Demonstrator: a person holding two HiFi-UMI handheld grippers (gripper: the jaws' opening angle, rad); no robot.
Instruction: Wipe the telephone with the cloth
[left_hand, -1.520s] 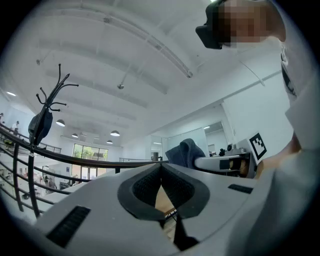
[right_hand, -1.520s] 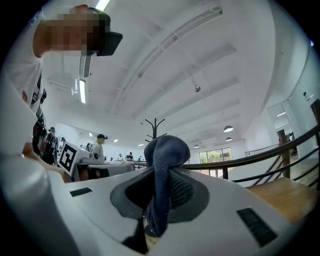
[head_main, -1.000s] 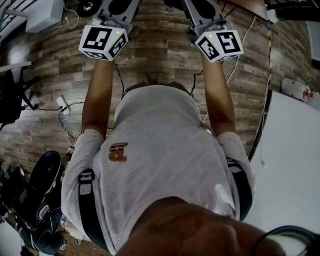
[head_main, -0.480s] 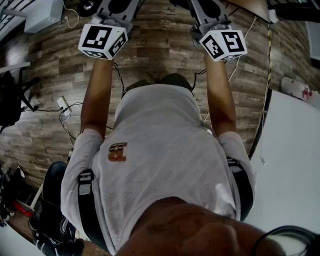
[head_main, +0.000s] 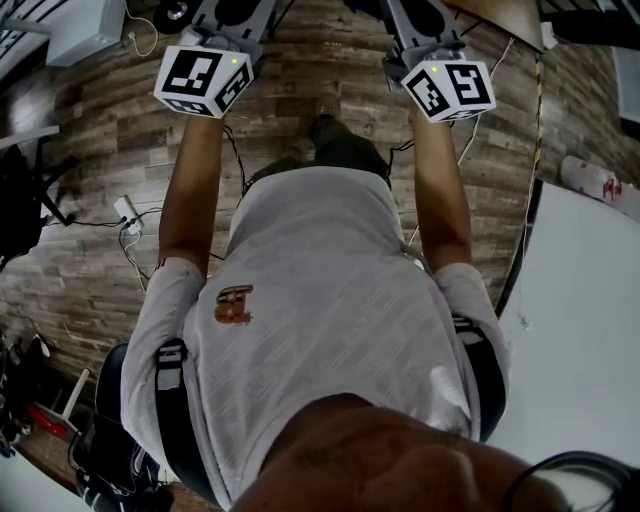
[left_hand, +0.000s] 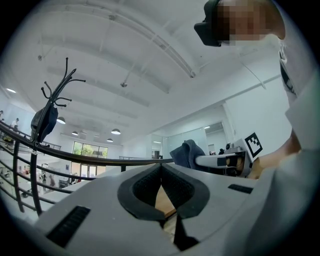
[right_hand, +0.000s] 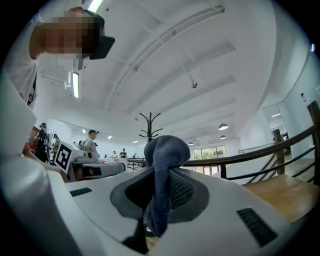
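Telephone: seen in any view? (M.)

No. None of the 3 views shows it, so I cannot place it. Head view shows only wood floor (head_main: 90, 200), loose cables, and a white surface (head_main: 580, 350) at 4 o'clock whose top is bare where visible. (K.)

Tool states? (M.)

Right gripper (right_hand: 159, 185): jaws clamped on the cloth (right_hand: 162, 160). It is dark blue, with a bunch standing above the pads and a tail hanging below. Left gripper (left_hand: 161, 172): pads meet at the tips with nothing between them, so it is closed and empty. Both are held out in front, at 11 and 1 o'clock in the head view and well apart. From the left gripper view, the cloth shows at 3 o'clock. (K.)

Which step? (M.)

Judgement: cloth is in hand and wiping has not begun. Both gripper cameras look out level at ceiling, a railing (right_hand: 260, 150) and a coat stand (right_hand: 151, 125), not at any work surface. This is a carry or approach step. (K.)

Next move calls for? (M.)

Judgement: find the phone, then lower the right gripper so the hanging tail or the bunch lies flat on the casing. The left one is free to steady the phone. Risk: the narrow pinch may let the cloth slip under drag. (K.)

Containers? (M.)

0 seen, so there are no contents to log. (K.)
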